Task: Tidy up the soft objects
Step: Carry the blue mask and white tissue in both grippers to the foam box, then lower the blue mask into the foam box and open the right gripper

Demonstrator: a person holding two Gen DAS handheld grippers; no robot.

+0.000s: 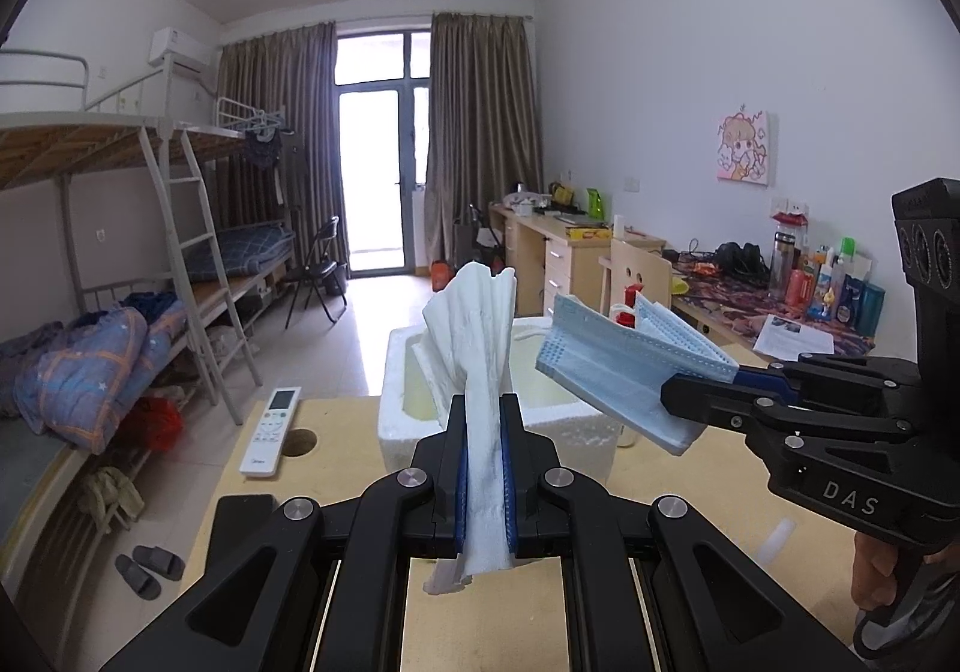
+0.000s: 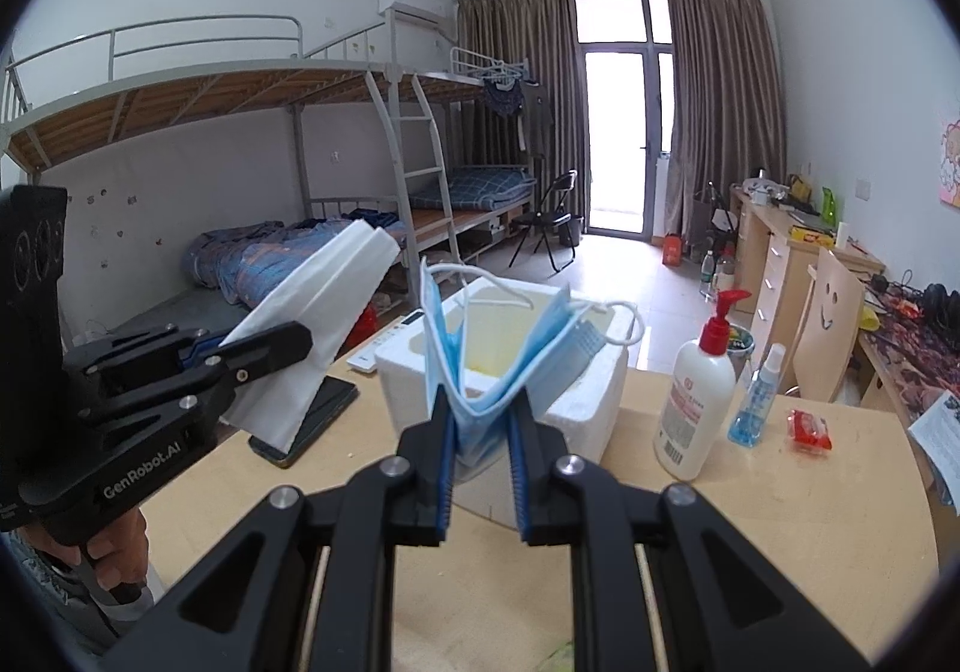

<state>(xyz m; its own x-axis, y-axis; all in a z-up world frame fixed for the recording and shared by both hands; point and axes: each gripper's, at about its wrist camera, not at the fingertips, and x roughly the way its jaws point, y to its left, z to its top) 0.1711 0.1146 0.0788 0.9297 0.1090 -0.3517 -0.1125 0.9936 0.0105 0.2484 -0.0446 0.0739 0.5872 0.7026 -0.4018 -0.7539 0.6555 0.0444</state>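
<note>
Carrying both loads over the foam box (image 2: 591,402), keep the left claw (image 1: 483,468) pinching the white tissue (image 1: 474,336) and the right claw (image 2: 480,468) clamped on blue masks (image 2: 498,354) until they hang inside.

The left gripper (image 1: 483,468) is black with blue pads and clamps a white tissue (image 1: 474,348). At three o'clock of it, the black right gripper (image 2: 480,468) pinches pale blue masks (image 2: 498,348) with white ear loops. Behind them sits a white foam box (image 2: 594,390), yellowish inside.
</note>
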